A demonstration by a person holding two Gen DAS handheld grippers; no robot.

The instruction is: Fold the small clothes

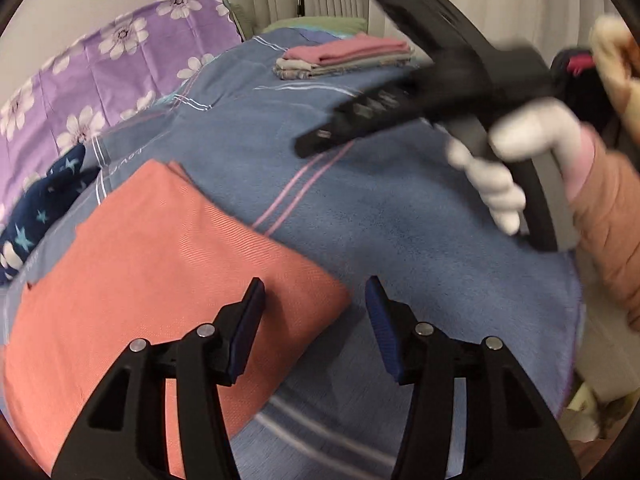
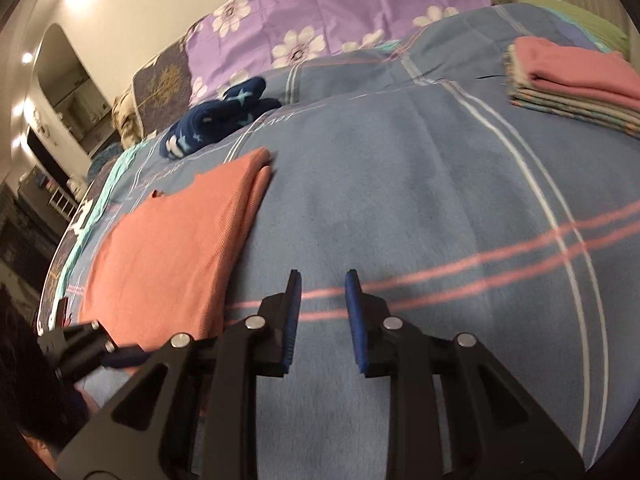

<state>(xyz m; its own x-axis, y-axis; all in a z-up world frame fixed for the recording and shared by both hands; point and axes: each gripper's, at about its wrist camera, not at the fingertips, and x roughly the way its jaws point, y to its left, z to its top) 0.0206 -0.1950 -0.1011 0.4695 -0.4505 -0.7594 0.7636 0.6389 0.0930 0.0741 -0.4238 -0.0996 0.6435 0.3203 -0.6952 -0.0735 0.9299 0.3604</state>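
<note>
The left gripper (image 1: 316, 304) hangs nearest, jaws wide apart and holding nothing, above the blue striped bedspread (image 1: 384, 216). A folded salmon garment (image 1: 160, 264) lies flat just left of it. The right gripper (image 2: 320, 292), half-parted and empty, hovers beside that garment. A folded stack (image 2: 576, 84) sits far back; a navy star-print garment (image 2: 216, 120) lies crumpled nearby.

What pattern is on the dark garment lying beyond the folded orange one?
The dark garment is navy with pale blue and white stars, clearest in the right wrist view.
</note>
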